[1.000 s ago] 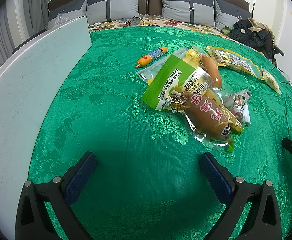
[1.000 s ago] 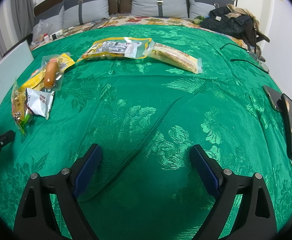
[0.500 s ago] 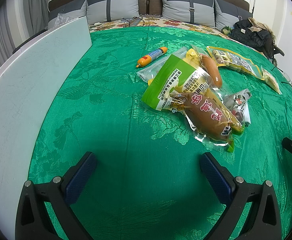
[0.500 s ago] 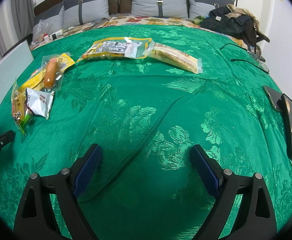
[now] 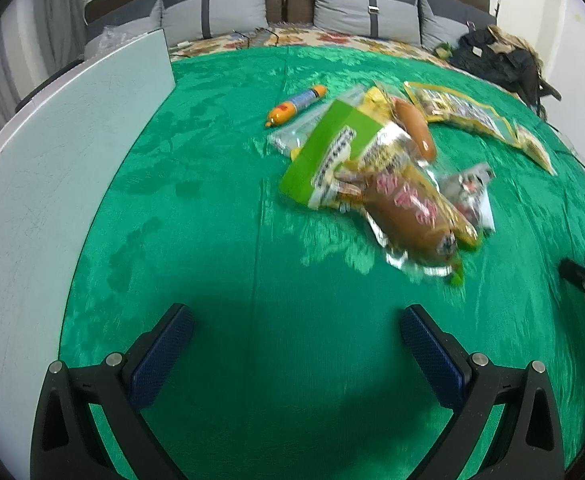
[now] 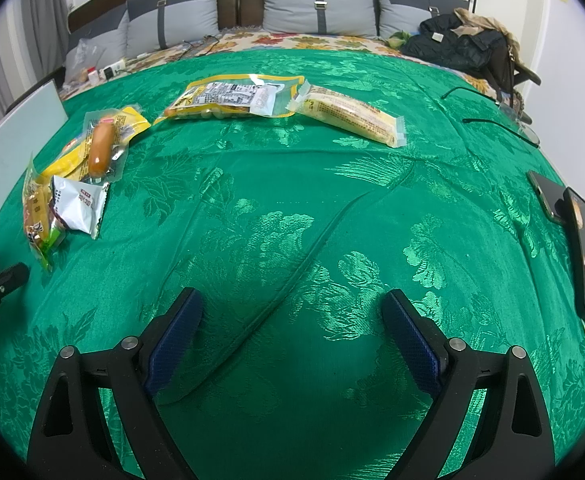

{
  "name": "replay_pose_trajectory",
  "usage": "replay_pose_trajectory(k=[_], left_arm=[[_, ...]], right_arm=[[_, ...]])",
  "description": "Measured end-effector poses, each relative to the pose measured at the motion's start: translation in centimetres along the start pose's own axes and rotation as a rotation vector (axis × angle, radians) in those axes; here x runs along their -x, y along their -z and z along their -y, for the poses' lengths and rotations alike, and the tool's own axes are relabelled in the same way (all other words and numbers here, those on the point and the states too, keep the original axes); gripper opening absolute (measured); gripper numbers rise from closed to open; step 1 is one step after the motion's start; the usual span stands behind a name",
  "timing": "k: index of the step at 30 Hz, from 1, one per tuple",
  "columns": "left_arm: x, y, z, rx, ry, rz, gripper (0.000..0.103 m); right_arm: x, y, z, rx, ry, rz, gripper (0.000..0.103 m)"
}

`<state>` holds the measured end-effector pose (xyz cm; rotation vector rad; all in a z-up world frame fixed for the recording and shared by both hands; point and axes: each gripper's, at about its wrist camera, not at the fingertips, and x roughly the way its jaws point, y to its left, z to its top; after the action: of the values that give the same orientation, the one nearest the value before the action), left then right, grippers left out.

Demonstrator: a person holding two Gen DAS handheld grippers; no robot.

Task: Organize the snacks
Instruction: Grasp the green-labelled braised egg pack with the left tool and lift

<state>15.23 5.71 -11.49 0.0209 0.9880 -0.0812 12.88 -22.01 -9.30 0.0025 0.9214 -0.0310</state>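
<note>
Where the snacks lie heaped on the green bedspread [image 5: 196, 240], you have a green-and-white packet [image 5: 324, 156] overlapping a clear-wrapped brown sausage pack [image 5: 412, 220], with a silver sachet [image 5: 472, 188] touching its right side and a single sausage in a yellow wrapper [image 5: 414, 128] just behind. An orange-and-blue sausage stick [image 5: 296, 106] rests apart from the heap, toward the headboard. Your left tool [image 5: 296, 334] hovers over bare bedspread on the near side of that heap, its blue-padded fingers [image 5: 160, 356] spread wide with nothing between them; this view is blurred.

Further right, a flat yellow-edged pouch [image 6: 228, 98] and a long yellow bar pack [image 6: 352, 114] lie side by side, corners touching. Your right tool [image 6: 292, 326] also stands wide apart and empty, above a diagonal crease in the bedspread, well away from every snack. Two phones [image 6: 584, 248] lie at the right edge, overlapping. A pale board [image 5: 52, 184] borders the bed on the left, grey pillows [image 6: 316, 4] line the headboard, and a dark jacket [image 6: 460, 44] sits in the far right corner.
</note>
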Motion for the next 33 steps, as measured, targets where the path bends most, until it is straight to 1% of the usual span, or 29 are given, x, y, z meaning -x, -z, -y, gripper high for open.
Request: replay_pose_trajectory(k=[3, 5, 7, 10, 12, 13, 14, 15, 16, 18, 20, 23, 29, 31, 32, 33], left_arm=[[1.1, 0.4, -0.4, 0.028, 0.062, -0.017, 0.102], [2.2, -0.2, -0.2, 0.06, 0.102, 0.007, 0.102], [2.7, -1.7, 0.3, 0.102, 0.121, 0.032, 0.102], [2.1, -5.4, 1.1, 0.202, 0.149, 0.053, 0.102], [0.8, -7.0, 1.8, 0.226, 0.116, 0.036, 0.102], [-0.2, -7.6, 2.1, 0.23, 0.084, 0.02, 0.102], [-1.2, -7.7, 2.3, 0.234, 0.044, 0.001, 0.102], [-1.9, -7.5, 2.4, 0.237, 0.023, -0.018, 0.102], [-2.4, -7.3, 2.4, 0.239, 0.022, -0.035, 0.101], [-3.1, -6.4, 2.2, 0.226, 0.021, -0.066, 0.1], [-2.8, -5.6, 2.1, 0.176, -0.007, -0.054, 0.1], [-2.5, -4.7, 1.9, 0.132, -0.014, -0.067, 0.1], [-2.8, -4.7, 1.9, 0.066, -0.027, -0.093, 0.1], [-3.0, -4.9, 2.1, 0.032, -0.034, -0.096, 0.096], [-2.8, -4.9, 2.1, 0.023, -0.024, -0.087, 0.088], [-2.6, -5.0, 2.2, 0.013, -0.022, -0.081, 0.075]], right_arm=[[0.0, 0.0, 0.0, 0.0, 0.0, 0.0, 0.094], [0.0, 0.0, 0.0, 0.0, 0.001, 0.0, 0.094], [0.0, 0.0, 0.0, 0.0, 0.001, 0.0, 0.094], [0.0, 0.0, 0.0, 0.0, 0.001, 0.0, 0.094], [0.0, 0.0, 0.0, 0.0, 0.001, 0.0, 0.094], [0.0, 0.0, 0.0, 0.0, 0.001, 0.0, 0.094], [0.0, 0.0, 0.0, 0.0, 0.001, 0.0, 0.094], [0.0, 0.0, 0.0, 0.0, 0.001, 0.0, 0.094], [0.0, 0.0, 0.0, 0.0, 0.001, 0.0, 0.094], [0.0, 0.0, 0.0, 0.0, 0.001, 0.0, 0.094], [0.0, 0.0, 0.0, 0.0, 0.002, 0.0, 0.094], [0.0, 0.0, 0.0, 0.0, 0.002, 0.0, 0.094], [0.0, 0.0, 0.0, 0.001, 0.002, 0.0, 0.094], [-0.1, 0.0, 0.0, 0.0, 0.002, 0.0, 0.094], [0.0, 0.0, 0.0, 0.0, 0.002, 0.0, 0.094], [0.0, 0.0, 0.0, 0.001, 0.002, 0.0, 0.094]])
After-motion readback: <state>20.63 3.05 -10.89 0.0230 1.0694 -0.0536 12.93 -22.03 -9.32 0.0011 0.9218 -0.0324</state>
